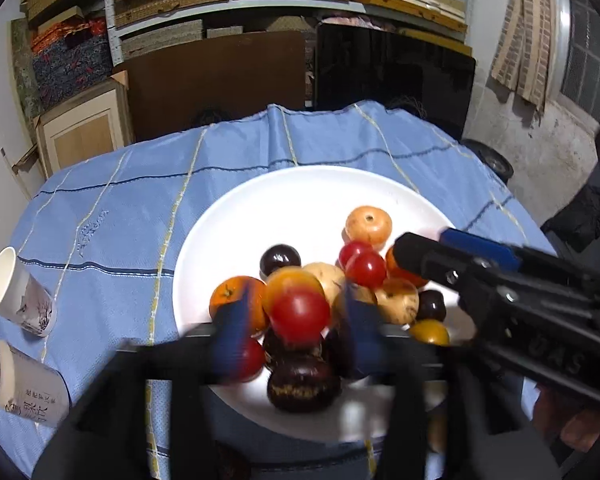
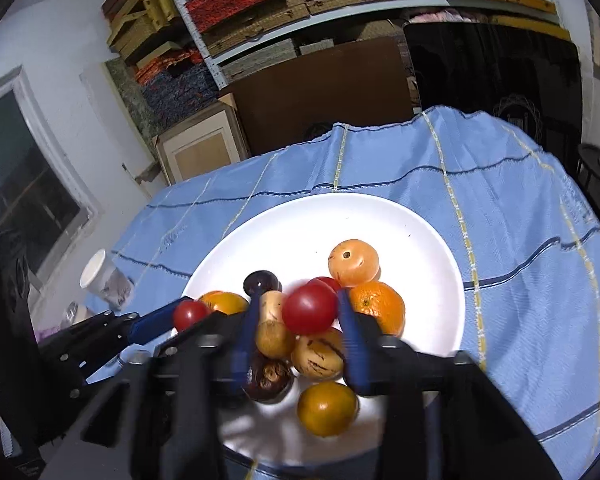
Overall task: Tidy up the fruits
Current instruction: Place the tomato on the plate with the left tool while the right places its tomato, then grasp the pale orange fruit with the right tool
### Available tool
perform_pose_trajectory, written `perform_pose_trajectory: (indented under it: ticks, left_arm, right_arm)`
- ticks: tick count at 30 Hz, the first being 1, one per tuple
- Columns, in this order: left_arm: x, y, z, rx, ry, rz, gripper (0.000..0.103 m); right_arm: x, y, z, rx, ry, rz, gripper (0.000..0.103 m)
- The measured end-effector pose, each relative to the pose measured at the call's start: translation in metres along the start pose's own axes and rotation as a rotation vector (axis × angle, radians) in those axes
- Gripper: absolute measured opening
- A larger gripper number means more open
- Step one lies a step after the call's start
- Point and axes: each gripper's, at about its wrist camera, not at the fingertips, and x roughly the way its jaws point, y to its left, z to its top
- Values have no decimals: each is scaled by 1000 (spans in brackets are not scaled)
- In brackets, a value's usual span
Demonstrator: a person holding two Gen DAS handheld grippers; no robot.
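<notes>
Fruits sit heaped toward the near edge of the white plate point(image 2: 400, 216), which rests on the blue tablecloth point(image 1: 140, 208).

Left gripper point(image 1: 296, 328): jaws parted over the heap. A red tomato point(image 1: 300, 314) appears in the gap between the blurred blue fingers point(image 1: 230, 344); contact cannot be told.

Right gripper point(image 2: 300, 340): jaws parted, released. Another red tomato point(image 2: 310, 307) shows between its fingers point(image 2: 350, 340), pads apparently clear of it. An orange point(image 2: 378, 308) lies just outside the right finger.

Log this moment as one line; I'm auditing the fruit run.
stage: over white plate | left gripper: open, red tomato between | right gripper: open, tomato between | fruit: piled on plate
</notes>
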Motion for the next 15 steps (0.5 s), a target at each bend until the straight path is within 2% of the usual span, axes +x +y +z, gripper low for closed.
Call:
perform_pose_trajectory:
  ticks: [3, 9, 15]
  left_arm:
    - [-7, 2, 2, 0, -45, 13, 77]
    - [-27, 8, -6, -24, -46, 0, 77]
    - [-53, 15, -27, -36, -41, -1, 81]
  right_arm:
    - [-7, -3, -2, 4, -7, 9, 54]
    - [-35, -9, -14, 22, -15, 18, 59]
    - [-65, -14, -40, 47, -9, 28, 60]
